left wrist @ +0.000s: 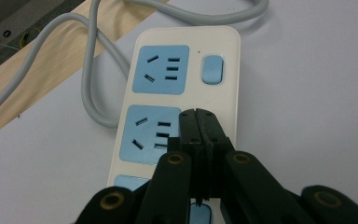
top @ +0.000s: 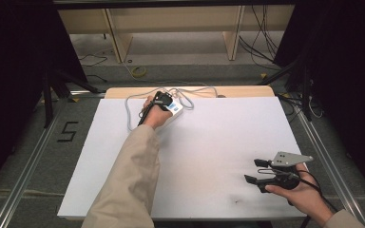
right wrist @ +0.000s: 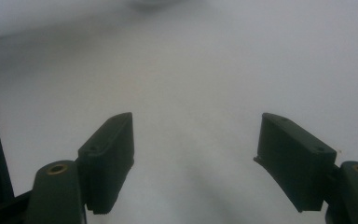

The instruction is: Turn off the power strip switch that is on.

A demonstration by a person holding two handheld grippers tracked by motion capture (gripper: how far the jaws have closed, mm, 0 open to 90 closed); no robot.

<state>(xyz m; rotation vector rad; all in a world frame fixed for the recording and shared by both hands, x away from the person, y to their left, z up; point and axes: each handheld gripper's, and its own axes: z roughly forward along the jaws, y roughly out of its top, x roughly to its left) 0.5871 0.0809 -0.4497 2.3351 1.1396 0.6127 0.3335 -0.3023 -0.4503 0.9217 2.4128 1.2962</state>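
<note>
A cream power strip (top: 176,109) with blue socket faces lies at the far middle of the white board (top: 209,142). My left gripper (top: 167,101) is over it. In the left gripper view its jaws are shut together with nothing between them, and the left gripper (left wrist: 198,114) has its tips at the right edge of the second socket (left wrist: 151,135) on the power strip (left wrist: 223,98). A blue switch (left wrist: 212,69) sits just beyond the tips. My right gripper (top: 252,171) rests open at the near right of the board; the right gripper (right wrist: 198,123) has only white board between its jaws.
The strip's grey cable (top: 133,97) loops behind and left of it over the wooden table edge (top: 237,91); the cable (left wrist: 91,70) also curves along the strip's left side. Metal rails (top: 24,175) flank the table. A "5" mark (top: 67,131) is on the floor.
</note>
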